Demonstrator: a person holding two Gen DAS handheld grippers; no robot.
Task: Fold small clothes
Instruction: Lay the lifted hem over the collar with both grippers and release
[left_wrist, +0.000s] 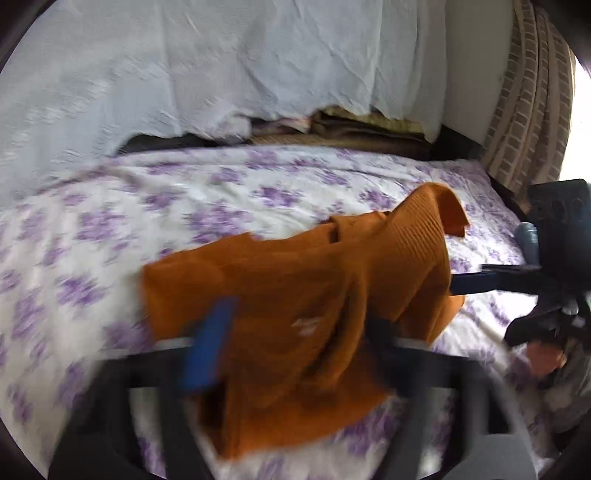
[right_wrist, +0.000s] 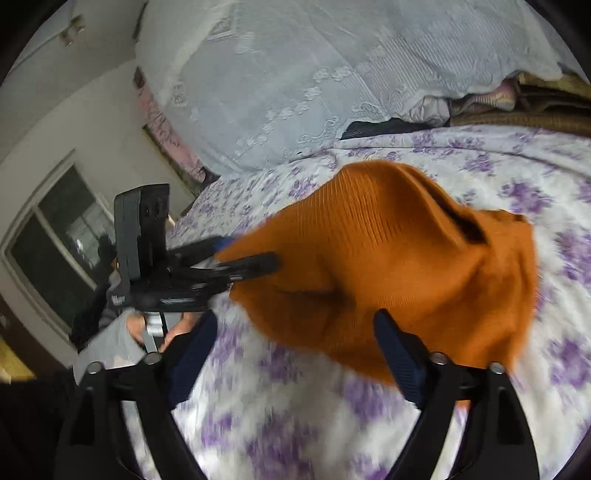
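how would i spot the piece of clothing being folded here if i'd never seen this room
Find the bed with the white sheet printed with purple flowers. In its middle lies a rumpled orange ribbed knit garment, partly lifted, with the left gripper at its edge. It is the only orange thing there; everything around it is pale or purple.

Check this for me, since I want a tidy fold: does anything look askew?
Yes. The orange knit garment is bunched into a raised hump on the floral bedsheet, not lying flat. The left gripper pinches one edge of it, while the right gripper is open.
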